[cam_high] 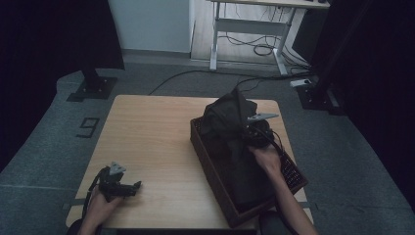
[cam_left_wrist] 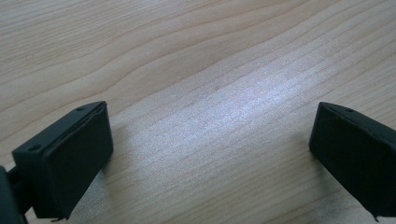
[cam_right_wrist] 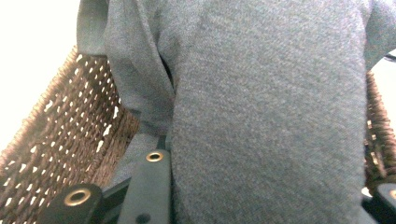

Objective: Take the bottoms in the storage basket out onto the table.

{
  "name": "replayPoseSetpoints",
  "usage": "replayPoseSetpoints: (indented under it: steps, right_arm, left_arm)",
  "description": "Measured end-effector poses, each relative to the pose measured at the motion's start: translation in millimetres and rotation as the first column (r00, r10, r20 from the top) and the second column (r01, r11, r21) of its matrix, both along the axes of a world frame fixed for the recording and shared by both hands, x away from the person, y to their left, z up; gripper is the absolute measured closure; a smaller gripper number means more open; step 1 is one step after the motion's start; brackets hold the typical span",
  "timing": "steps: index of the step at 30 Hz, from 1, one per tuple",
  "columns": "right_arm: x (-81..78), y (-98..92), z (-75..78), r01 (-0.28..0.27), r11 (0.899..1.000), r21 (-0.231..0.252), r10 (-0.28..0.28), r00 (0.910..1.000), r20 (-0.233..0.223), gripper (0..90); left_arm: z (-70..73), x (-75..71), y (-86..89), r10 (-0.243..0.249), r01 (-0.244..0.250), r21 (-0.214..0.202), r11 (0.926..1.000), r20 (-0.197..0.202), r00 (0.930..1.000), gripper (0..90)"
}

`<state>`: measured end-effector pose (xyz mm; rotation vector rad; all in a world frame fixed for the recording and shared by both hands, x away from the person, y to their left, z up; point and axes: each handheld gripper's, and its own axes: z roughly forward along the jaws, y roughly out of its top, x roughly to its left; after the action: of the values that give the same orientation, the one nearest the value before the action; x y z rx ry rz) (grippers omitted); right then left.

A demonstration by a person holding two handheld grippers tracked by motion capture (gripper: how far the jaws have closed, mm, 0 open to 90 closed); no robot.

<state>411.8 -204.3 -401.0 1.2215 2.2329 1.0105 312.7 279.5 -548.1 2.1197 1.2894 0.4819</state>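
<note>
The right gripper (cam_high: 254, 132) is clamped on a dark grey knitted cloth garment (cam_high: 230, 122), holding a bunch of it up above the far end of a dark brown woven wicker basket (cam_high: 215, 181). In the right gripper view the grey fabric (cam_right_wrist: 261, 107) is pressed between the jaws, with the basket's woven wall (cam_right_wrist: 60, 154) showing on the near left and a strip of it at the right edge. The rest of the garment hangs down into the basket, which stands on the right half of the light wooden worktop (cam_high: 151, 142), set at a slant to its edges. The person's right hand (cam_high: 266, 156) reaches over the basket from the near side.

The left gripper (cam_high: 128, 187) rests low on the worktop's near left corner, well apart from the basket, held in the person's left hand (cam_high: 100, 203). Its jaws stand wide apart with only bare wood grain (cam_left_wrist: 210, 121) between them.
</note>
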Motion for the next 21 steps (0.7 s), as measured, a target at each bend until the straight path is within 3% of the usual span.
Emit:
replayPoseSetpoints:
  steps: [21]
  right_arm:
    - [-5.8,-8.7,42.6,-0.003,1.000,0.027,0.002,0.9987,0.050,66.1]
  left_arm:
    - [0.2,-0.1,0.0,0.000,0.000,0.001,1.0000,-0.002,1.0000,0.0]
